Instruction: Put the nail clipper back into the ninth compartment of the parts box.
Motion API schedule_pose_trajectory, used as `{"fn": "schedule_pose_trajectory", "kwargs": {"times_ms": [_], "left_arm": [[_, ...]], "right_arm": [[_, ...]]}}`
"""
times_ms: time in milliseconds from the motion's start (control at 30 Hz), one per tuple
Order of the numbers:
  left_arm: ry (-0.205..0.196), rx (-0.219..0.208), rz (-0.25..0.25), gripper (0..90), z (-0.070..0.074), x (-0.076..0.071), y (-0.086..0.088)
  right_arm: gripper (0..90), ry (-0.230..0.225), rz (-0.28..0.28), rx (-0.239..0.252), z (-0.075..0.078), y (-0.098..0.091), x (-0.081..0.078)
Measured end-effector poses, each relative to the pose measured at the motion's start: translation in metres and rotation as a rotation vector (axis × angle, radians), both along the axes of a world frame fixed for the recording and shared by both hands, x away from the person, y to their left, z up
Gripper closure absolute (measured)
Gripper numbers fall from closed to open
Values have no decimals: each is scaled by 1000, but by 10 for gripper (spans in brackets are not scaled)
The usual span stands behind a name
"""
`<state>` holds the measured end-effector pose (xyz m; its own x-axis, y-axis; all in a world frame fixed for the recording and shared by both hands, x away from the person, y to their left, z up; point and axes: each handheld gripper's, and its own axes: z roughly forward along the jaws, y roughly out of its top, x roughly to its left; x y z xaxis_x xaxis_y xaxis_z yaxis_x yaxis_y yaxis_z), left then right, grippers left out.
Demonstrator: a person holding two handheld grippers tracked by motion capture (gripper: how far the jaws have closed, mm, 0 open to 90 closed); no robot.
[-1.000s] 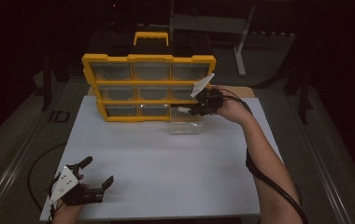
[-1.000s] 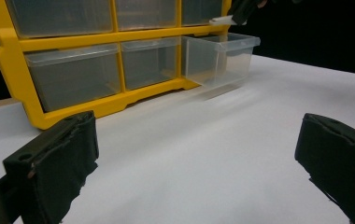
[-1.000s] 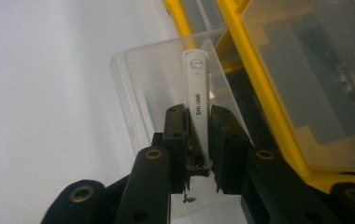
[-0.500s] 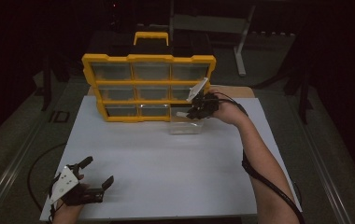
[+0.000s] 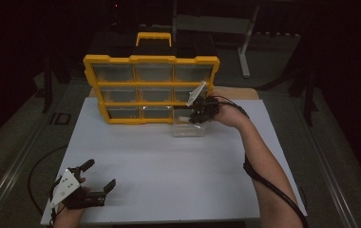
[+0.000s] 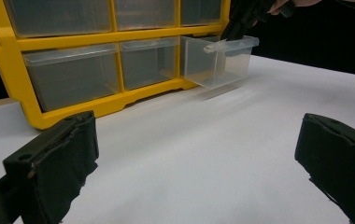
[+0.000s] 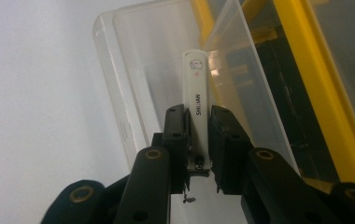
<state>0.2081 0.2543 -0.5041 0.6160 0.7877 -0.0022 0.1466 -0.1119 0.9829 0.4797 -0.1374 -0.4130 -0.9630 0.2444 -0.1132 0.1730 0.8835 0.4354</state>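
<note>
Our right gripper [image 7: 199, 135] clamped on a white stick [image 7: 197, 93], held as before over the pulled-out clear drawer [image 5: 188, 128] right of centre, left gripper [image 5: 98, 178] gaping, unmoved, lower left

Yellow-framed organizer [image 5: 151, 60] with clear drawers [image 6: 220, 59], white table [image 5: 169, 161], black jaws

Slim white stick [image 7: 196, 100], level over open clear drawer [image 7: 133, 70]
</note>
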Motion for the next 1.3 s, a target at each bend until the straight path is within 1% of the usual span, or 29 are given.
{"fn": "schedule_pose_trajectory", "kwargs": {"times_ms": [33,267,433,467,500,567,633,700,767,833,933,967,1000,1033,1067,1167,1267,1300], "left_arm": [[0,1,0,2,0,0,0],[0,2,0,2,0,0,0],[0,2,-1,2,0,0,0],[1,2,-1,2,0,0,0],[1,3,-1,2,0,0,0],[2,3,-1,2,0,0,0],[2,4,-3,2,0,0,0],[3,7,-6,2,-1,0,-1],[3,9,-8,2,0,0,-1],[3,9,-8,2,0,0,-1],[4,9,-7,2,0,0,-1],[3,8,-7,2,0,0,-1],[3,8,-7,2,0,0,-1],[3,9,-5,2,0,0,-1],[3,9,-6,2,0,0,-1],[2,10,-5,2,0,0,-1],[0,12,-5,2,0,0,-1],[1,10,-5,2,0,0,-1]], "right_arm": [[775,-3,7,-3,0,0,0],[775,-9,0,-16,1,0,2],[772,-14,-3,-10,2,0,3],[685,-22,-22,6,3,0,3],[635,-23,-26,23,4,-1,3],[567,-17,-28,51,8,-3,1],[520,-19,-28,64,12,-4,0],[431,-14,-36,83,15,-5,-2],[352,21,-51,94,16,-6,-3],[283,36,-66,101,15,-7,-5],[151,62,-79,136,13,-9,-8],[126,69,-84,145,13,-10,-8],[126,69,-84,145,13,-10,-8],[114,71,-87,158,12,-10,-8],[108,89,-112,169,12,-12,-8],[101,97,-140,175,13,-13,-9],[101,89,-157,188,14,-15,-10],[101,89,-171,184,14,-15,-10]]}}
